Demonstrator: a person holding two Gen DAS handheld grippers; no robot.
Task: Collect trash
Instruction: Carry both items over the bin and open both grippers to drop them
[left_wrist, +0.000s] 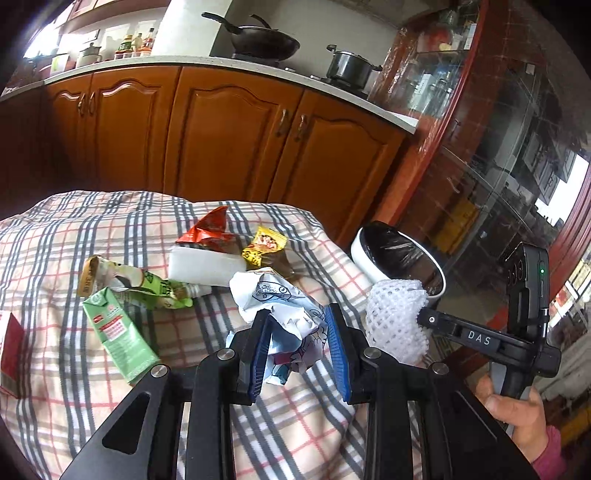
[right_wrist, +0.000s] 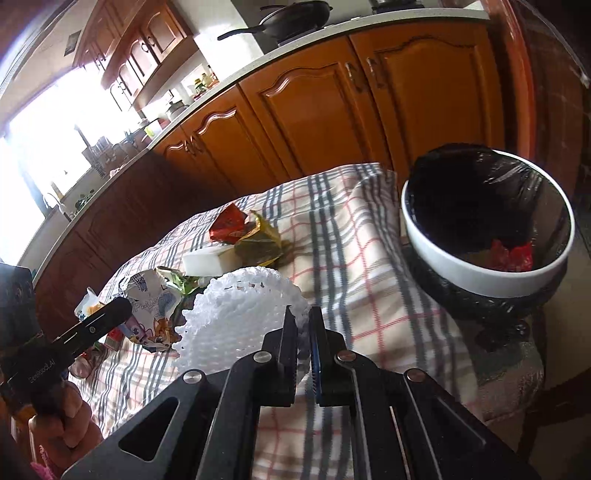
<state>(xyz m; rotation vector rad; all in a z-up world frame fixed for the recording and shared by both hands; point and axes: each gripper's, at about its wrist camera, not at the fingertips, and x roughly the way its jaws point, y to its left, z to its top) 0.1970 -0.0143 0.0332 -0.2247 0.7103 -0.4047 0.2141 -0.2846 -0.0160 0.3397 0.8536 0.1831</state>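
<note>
My left gripper (left_wrist: 297, 317) is shut on a crumpled white cartoon-print wrapper (left_wrist: 284, 306), just above the plaid cloth (left_wrist: 66, 236). My right gripper (right_wrist: 303, 314) is shut on the edge of a white foam fruit net (right_wrist: 236, 314), which also shows in the left wrist view (left_wrist: 395, 321). The wrapper also shows in the right wrist view (right_wrist: 151, 310). The white trash bin (right_wrist: 476, 273) with a black liner stands off the table's far right edge, with red trash inside; it shows in the left wrist view too (left_wrist: 360, 251).
On the cloth lie a green carton (left_wrist: 122, 339), a green-beige wrapper (left_wrist: 133, 284), a white foam block (left_wrist: 203, 266), a red wrapper (left_wrist: 210, 229), a yellow packet (left_wrist: 264, 245) and a red box (left_wrist: 11, 350). Wooden kitchen cabinets (left_wrist: 221, 140) stand behind the table.
</note>
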